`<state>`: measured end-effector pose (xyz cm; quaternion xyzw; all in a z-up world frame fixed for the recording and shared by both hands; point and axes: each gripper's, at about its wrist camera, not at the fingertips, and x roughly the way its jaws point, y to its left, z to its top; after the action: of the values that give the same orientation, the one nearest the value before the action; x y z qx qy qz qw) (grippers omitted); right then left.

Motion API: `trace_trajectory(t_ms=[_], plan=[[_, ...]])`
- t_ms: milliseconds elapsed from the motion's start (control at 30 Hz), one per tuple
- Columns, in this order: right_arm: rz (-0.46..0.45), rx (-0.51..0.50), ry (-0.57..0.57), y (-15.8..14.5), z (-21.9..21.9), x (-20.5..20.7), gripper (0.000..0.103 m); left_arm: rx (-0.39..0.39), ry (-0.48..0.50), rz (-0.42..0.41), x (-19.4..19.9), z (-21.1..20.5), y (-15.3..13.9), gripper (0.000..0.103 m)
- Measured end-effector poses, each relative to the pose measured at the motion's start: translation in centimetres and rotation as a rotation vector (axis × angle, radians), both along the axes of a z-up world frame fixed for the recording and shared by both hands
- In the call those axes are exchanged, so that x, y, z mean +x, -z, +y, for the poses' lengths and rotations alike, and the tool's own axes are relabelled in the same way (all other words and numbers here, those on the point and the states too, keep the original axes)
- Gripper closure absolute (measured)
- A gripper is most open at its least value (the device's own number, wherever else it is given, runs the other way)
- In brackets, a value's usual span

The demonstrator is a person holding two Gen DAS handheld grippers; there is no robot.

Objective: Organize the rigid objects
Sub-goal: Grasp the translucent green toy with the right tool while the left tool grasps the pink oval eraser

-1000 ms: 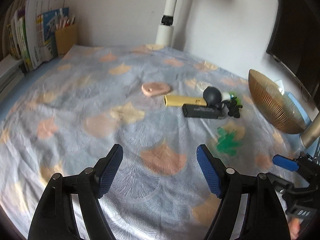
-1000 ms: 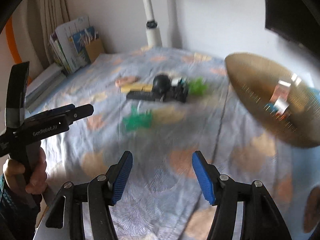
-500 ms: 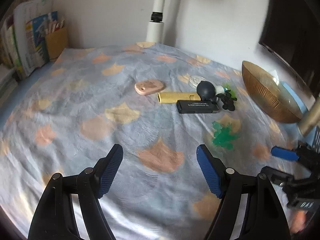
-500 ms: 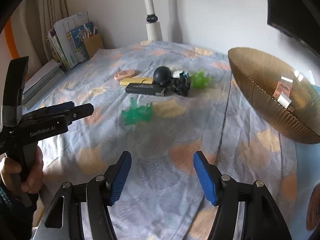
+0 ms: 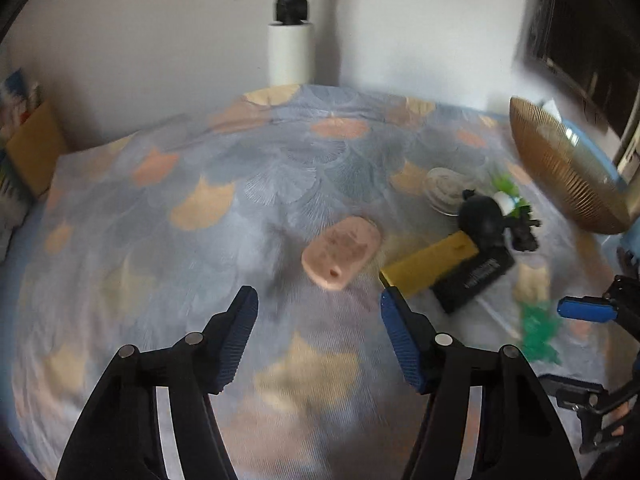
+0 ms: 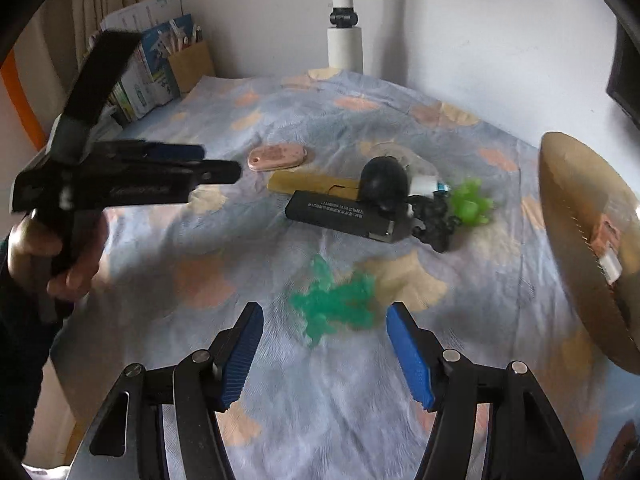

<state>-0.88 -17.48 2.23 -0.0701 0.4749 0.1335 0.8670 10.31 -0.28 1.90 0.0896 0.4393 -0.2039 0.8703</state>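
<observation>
Left wrist view: left gripper (image 5: 319, 312) spread wide, empty; flat pink oval plastic tag (image 5: 341, 253) at 12 o'clock on table. Right gripper (image 6: 325, 328) likewise apart, green spiky toy (image 6: 334, 300) at 12. Advice: centre fingers around target, then descend.

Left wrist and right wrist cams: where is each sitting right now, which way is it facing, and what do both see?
Left wrist: low over the patterned cloth, facing the pink case; shows the open left gripper and, at right, the right gripper's blue tip.
Right wrist: low over the cloth, facing the dark green toy; shows the open right gripper, with the left gripper and its hand at left.
Shared: pink case, yellow bar, black stick, gold bowl, white pole.
</observation>
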Motion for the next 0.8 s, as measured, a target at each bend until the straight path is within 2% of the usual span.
trace_trajectory(t_ms=[200, 233, 300, 333, 433, 500, 633, 800], plan=[[0.005, -0.017, 0.016, 0.9, 0.3, 1.5, 0.040, 0.030, 0.029, 0.009, 2.2, -1.4, 1.0, 0.046], [0.005, -0.014, 0.015, 1.0, 0.3, 1.7, 0.044, 0.025, 0.031, 0.004, 2.3, -1.5, 0.9, 0.048], [0.014, -0.013, 0.009, 1.2, 0.3, 1.9, 0.055, 0.015, 0.048, -0.001, 2.2, -1.9, 0.8, 0.063], [0.023, -0.020, 0.006, 1.5, 0.5, 2.0, 0.056, 0.016, 0.055, -0.005, 2.1, -2.1, 0.8, 0.068], [0.013, -0.021, 0.003, 1.4, 0.5, 2.0, 0.056, 0.037, 0.063, -0.031, 1.6, -2.8, 0.9, 0.068], [0.011, -0.015, 0.002, 1.3, 0.2, 1.8, 0.056, 0.015, 0.047, -0.019, 1.2, -2.5, 0.9, 0.068], [-0.001, 0.001, -0.020, 0.5, -0.4, 0.3, 0.056, -0.023, -0.028, -0.003, -1.1, -1.2, 0.4, 0.068], [0.001, 0.016, -0.107, -0.3, -1.1, -2.5, 0.056, -0.043, -0.133, 0.020, -5.9, 0.1, 0.1, 0.068]])
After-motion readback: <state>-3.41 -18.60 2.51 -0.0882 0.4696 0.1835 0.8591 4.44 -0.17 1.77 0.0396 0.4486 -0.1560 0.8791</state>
